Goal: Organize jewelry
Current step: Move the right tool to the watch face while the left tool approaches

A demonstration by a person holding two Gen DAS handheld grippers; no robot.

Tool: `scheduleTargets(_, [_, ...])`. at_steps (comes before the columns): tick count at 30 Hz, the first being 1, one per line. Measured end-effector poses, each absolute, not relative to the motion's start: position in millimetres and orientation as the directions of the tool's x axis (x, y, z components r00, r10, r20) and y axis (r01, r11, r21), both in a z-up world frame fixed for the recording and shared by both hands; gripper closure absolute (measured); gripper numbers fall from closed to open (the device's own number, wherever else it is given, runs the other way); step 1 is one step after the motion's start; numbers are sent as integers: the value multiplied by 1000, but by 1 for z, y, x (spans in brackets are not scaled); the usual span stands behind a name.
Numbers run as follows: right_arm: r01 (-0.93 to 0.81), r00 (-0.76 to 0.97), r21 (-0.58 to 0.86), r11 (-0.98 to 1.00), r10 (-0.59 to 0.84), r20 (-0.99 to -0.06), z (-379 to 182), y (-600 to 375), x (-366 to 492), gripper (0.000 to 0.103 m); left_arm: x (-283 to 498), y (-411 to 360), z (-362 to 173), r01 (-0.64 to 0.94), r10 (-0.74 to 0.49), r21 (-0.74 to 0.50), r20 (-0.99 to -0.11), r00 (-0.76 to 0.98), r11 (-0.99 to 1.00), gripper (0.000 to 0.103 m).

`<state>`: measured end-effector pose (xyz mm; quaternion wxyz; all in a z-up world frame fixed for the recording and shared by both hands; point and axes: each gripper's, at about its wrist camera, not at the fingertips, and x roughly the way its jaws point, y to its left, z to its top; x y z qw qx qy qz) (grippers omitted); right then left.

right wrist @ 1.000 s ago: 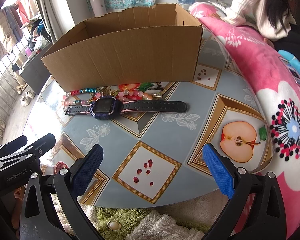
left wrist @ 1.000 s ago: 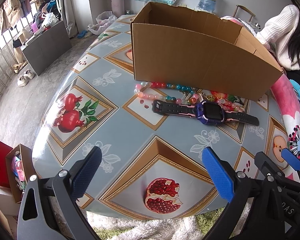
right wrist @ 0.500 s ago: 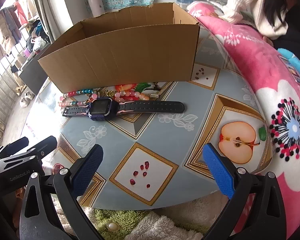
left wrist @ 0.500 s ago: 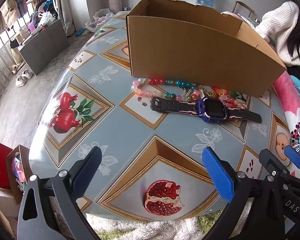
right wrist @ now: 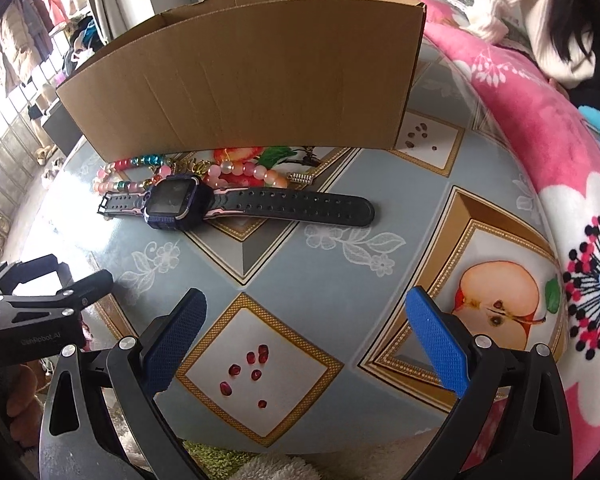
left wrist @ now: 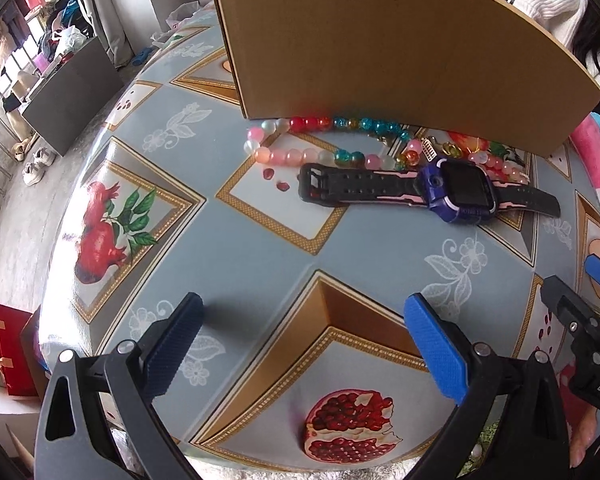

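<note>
Over the table (left wrist: 260, 264), both wide-open grippers, left (left wrist: 300, 344) and right (right wrist: 306, 332), have closed in on the watch (left wrist: 456, 194).

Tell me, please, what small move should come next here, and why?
Probably ease the left gripper forward toward the watch. Both grippers are open and empty, the right gripper too, and the watch lies flat on the table, nearest of the jewelry, with the beads between it and the box.
</note>
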<state>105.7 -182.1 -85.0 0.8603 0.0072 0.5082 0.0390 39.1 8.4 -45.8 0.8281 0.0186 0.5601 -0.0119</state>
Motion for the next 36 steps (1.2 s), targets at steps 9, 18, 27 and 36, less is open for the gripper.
scheduleTargets(9, [-139, 473, -6, 990, 61, -879, -97, -173, 106, 7, 38, 11, -51, 74, -16, 17, -909, 416, 997, 4])
scheduleTargets(18, [-240, 466, -3, 971, 113, -877, -98, -178, 106, 7, 29, 15, -52, 146, -53, 13, -895, 443, 989, 4])
scheduleTargets(27, [-396, 515, 8, 918, 230, -826, -60, -174, 124, 7, 30, 34, -47, 161, -118, -41, -858, 499, 986, 6])
scheduleTargets(36, [-619, 437, 77, 781, 424, -793, -50, -129, 149, 22, 40, 52, -31, 144, -169, -103, -796, 581, 984, 29])
